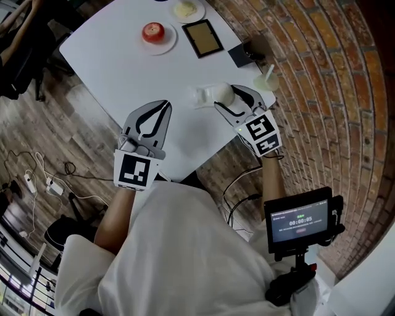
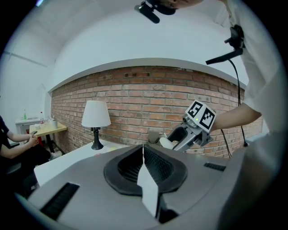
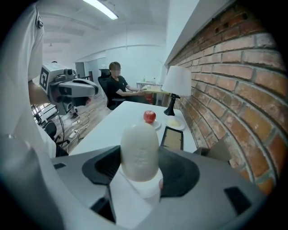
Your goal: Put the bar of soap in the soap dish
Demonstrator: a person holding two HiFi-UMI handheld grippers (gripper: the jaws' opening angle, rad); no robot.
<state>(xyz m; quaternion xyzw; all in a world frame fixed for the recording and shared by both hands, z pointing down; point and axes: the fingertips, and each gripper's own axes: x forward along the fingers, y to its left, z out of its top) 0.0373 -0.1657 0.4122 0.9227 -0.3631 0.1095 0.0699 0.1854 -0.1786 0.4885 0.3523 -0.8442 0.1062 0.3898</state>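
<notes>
While the right gripper (image 3: 139, 173) pinches the soap (image 3: 139, 150), we see the bar upright between its jaws. It is pale and oval, and its top pokes past the jaw tips. From the head view the soap is over the near right part of the white table (image 1: 111, 55), by the edge nearest the brick wall (image 1: 321, 74). We cannot tell if it touches the tabletop.

We see the left gripper (image 2: 143, 150) with jaws pressed together and nothing between them. It hovers over the table's near edge, left of the right gripper and well apart from the soap.

Farther up the table we see an apple (image 1: 153, 31) on a plate (image 1: 168, 43). A dark tray (image 1: 202, 38) with a tan inside lies just right of it. A small plate (image 1: 196, 15) holding something pale yellow sits at the head view's top edge. A dark box (image 1: 244, 54) is at the table's right edge, beyond the right gripper.

In the right gripper view a lamp (image 3: 176, 83) stands at the table's far end by the wall, and a person (image 3: 118, 87) sits at a desk behind. A screen (image 1: 301, 217) on a mount shows low right in the head view.
</notes>
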